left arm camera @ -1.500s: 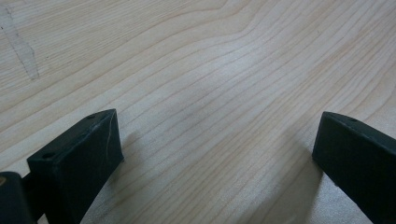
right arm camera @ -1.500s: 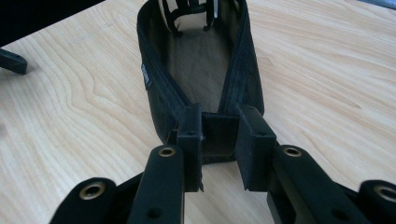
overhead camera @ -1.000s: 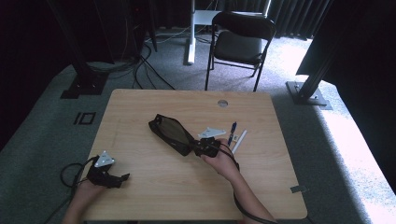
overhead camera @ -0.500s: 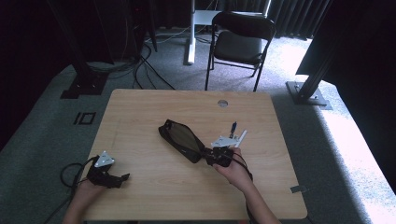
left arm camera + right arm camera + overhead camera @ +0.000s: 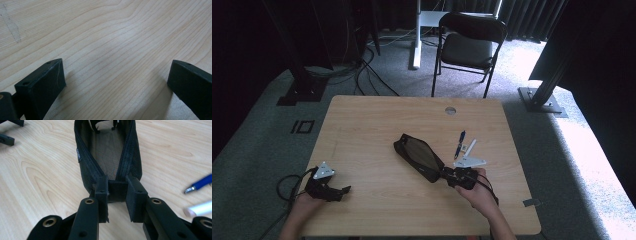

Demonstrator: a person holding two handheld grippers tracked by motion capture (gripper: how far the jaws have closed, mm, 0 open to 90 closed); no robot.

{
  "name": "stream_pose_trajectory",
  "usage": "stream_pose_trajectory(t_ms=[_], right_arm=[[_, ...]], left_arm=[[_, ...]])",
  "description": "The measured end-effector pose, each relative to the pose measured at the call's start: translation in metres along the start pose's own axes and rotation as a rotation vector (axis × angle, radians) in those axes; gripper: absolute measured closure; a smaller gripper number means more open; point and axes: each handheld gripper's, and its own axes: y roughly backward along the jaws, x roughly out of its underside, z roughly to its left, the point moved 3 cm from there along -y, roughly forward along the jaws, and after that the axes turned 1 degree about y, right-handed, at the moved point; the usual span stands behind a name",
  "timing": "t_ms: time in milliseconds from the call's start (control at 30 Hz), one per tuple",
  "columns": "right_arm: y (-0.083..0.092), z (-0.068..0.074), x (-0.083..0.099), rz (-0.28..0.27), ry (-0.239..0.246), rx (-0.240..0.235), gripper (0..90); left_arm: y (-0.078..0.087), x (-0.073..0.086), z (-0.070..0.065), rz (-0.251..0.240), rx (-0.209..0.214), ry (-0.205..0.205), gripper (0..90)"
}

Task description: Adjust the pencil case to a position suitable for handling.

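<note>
Wooden table (image 5: 372, 125), pale grain, standing on grey carpet in a dim room.

Item 1: pouch (image 5: 419, 157), black fabric, zip open along the top, brownish lining visible. Lies right of the table's centre, long axis running from upper left to lower right in the high view. Its near end is pinched between the jaws of the right gripper (image 5: 447, 175); in the right gripper view the two black pads press on the end of the pouch (image 5: 110, 157) where the zip lines meet, and the rest of the body stretches away across the wood.

Item 2: right gripper (image 5: 117, 192), clamped on the pouch end, held by the right hand (image 5: 479, 192) at the near right part of the table (grey plate on top, cable trailing toward the wrist).

Item 3: blue pen (image 5: 460, 144), just right of the pouch, apart from it; also at the right edge of the right gripper view (image 5: 200, 184).

Item 4: white pen (image 5: 470, 148), just beside the blue one, lying nearly parallel.

Item 5: left gripper (image 5: 343, 190), near left corner of the table, well apart from the pouch, held by the left hand (image 5: 307, 202). Jaws stand wide apart in the left gripper view, bare wood between them.

Item 6: folding chair (image 5: 469, 42), dark, beyond the far edge of the table.
</note>
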Motion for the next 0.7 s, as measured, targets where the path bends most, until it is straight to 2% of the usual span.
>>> stream_pose_trajectory(t_ms=[200, 600, 700], right_arm=[[0.015, -0.005, 0.012, 0.003, -0.019, 0.011, 73.2], [0.040, -0.008, 0.028, 0.019, -0.017, 0.023, 73.2], [0.047, -0.011, 0.034, 0.019, -0.030, 0.022, 73.1]], left_arm=[[0.000, 0.000, 0.000, 0.000, 0.000, 0.000, 1.6], [0.000, 0.000, 0.000, 0.000, 0.000, 0.000, 1.6], [0.000, 0.000, 0.000, 0.000, 0.000, 0.000, 1.6]])
